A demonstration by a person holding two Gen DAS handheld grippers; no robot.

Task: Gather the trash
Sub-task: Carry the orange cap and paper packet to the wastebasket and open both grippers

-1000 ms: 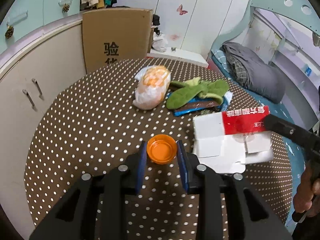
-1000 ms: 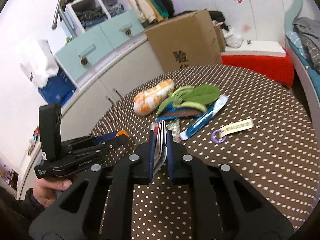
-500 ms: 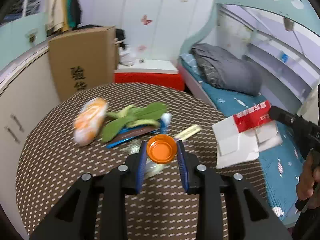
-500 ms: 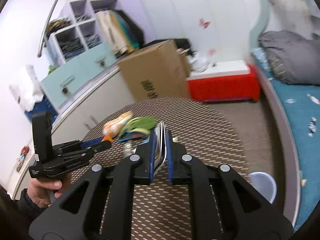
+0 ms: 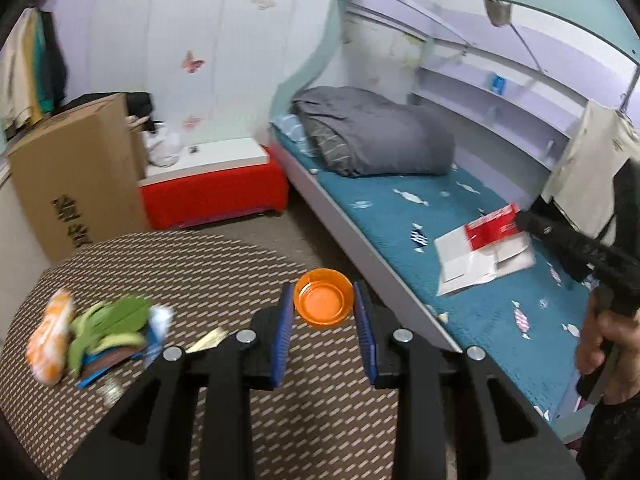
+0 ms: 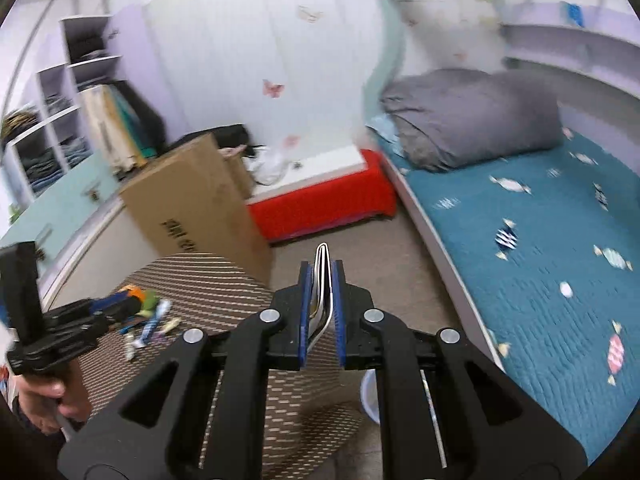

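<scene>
While remaining wrappers (image 5: 100, 336) lie on dotted round table (image 5: 208, 256), left gripper (image 5: 323, 320) pinches round orange plastic lid (image 5: 323, 303); right gripper (image 6: 320, 312) clamps flattened white-red cardboard packet (image 6: 321, 280), both lifted off table, likely bound for bin.

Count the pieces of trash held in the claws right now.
2. An orange lid sits in the left claw; a flattened red and white carton is pinched in the right claw. More trash lies on the table.
</scene>
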